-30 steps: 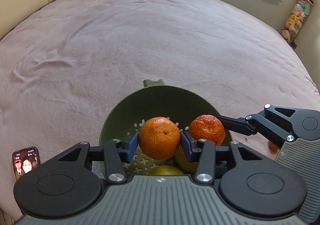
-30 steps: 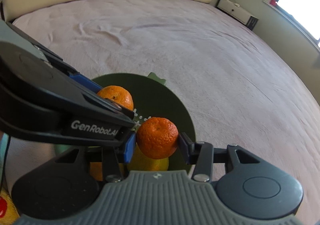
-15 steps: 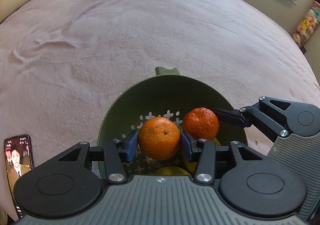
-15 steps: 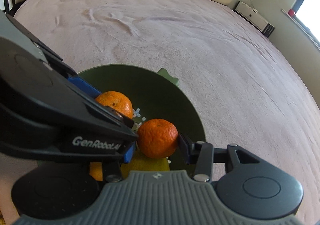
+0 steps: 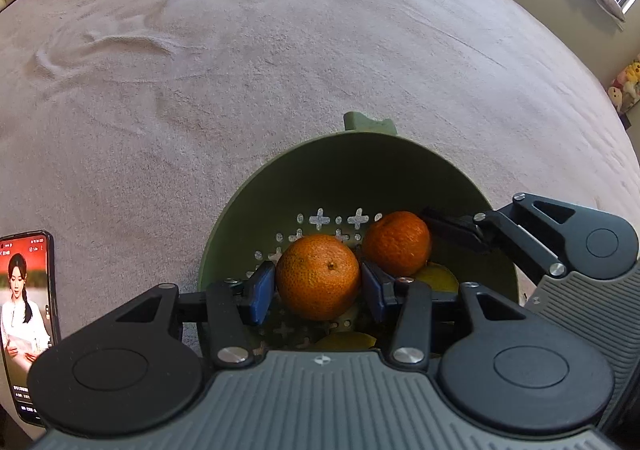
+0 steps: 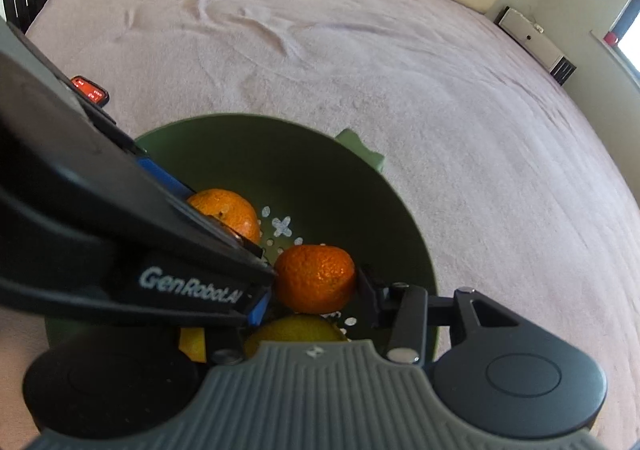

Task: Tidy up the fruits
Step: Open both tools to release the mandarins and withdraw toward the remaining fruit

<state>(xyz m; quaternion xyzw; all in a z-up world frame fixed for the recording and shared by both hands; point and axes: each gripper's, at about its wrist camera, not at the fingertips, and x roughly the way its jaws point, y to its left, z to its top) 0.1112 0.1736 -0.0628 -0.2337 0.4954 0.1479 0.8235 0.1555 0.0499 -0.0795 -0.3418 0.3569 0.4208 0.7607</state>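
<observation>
A phone (image 5: pixel 28 324) lies on the bed (image 5: pixel 280 70) left of the green colander (image 5: pixel 352 166). The left claw (image 5: pixel 318 284) crosses the right view, hiding part of the colander. Yellow fruit (image 6: pixel 296 334) sits inside. Each claw grips a mandarin over it: left mandarin (image 5: pixel 318 276), right claw (image 6: pixel 316 284), right mandarin (image 6: pixel 316 278).
</observation>
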